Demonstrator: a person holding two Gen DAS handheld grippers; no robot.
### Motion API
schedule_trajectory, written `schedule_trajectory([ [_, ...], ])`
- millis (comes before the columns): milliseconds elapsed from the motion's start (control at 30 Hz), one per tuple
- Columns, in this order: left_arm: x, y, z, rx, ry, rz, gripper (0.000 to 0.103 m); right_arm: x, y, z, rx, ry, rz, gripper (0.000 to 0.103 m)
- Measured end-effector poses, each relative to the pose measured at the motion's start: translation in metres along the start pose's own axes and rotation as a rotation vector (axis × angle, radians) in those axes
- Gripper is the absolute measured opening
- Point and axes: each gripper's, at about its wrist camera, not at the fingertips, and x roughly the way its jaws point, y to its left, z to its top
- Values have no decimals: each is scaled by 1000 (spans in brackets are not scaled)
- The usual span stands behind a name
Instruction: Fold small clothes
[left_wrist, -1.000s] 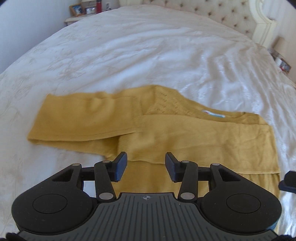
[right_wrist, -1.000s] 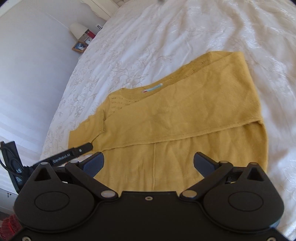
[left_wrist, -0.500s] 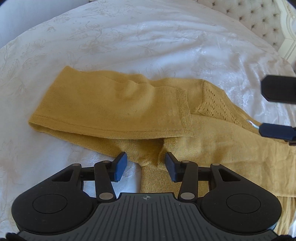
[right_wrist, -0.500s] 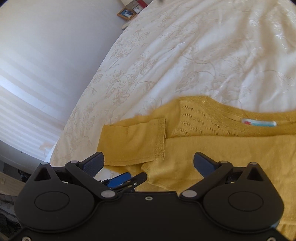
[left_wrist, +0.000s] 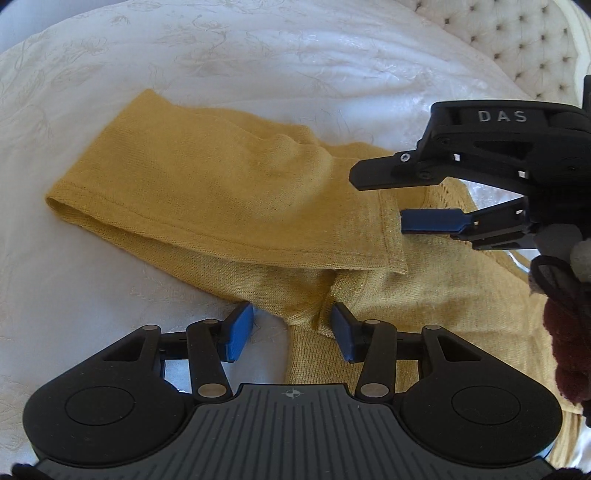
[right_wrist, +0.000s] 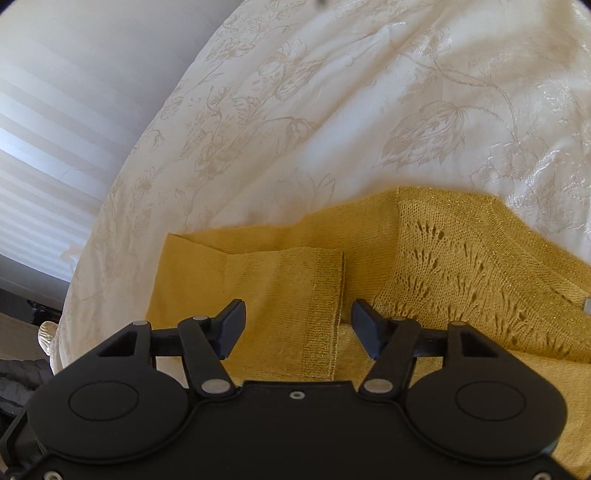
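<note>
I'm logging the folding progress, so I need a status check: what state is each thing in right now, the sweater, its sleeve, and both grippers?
Yellow sweater: lying flat on the bedspread, partly folded.
Sleeve: folded across the body, cuff lying flat.
Left gripper: open, at the sweater's near edge, gripping nothing.
Right gripper: jaws just been closing, still open, straddling the cuff without pinching it.

A mustard-yellow knit sweater (left_wrist: 229, 199) lies on a white embroidered bed (left_wrist: 258, 66), one sleeve folded across its body. The left gripper (left_wrist: 291, 330), fingers (left_wrist: 238, 332) apart, hovers at the sweater's near edge, while the right gripper (left_wrist: 402, 199) straddles the sleeve's cuff (left_wrist: 393, 236).
</note>
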Motion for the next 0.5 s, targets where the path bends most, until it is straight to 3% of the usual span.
schedule_trajectory([
  [100, 0, 1, 0, -2, 0, 0, 46, 8, -1, 1, 26, 14, -6, 47],
  [133, 0, 1, 0, -3, 0, 1, 46, 10, 0, 1, 24, 24, -15, 28],
  [167, 1, 0, 1, -4, -1, 2, 46, 11, 3, 2, 17, 35, -22, 15],
  [300, 3, -2, 1, 1, -6, 11, 46, -6, 21, 2, -12, -4, -2, 13],
  [500, -2, -10, -2, 23, -17, 43, 46, -85, 48, 6, -36, -143, 99, 12],
])
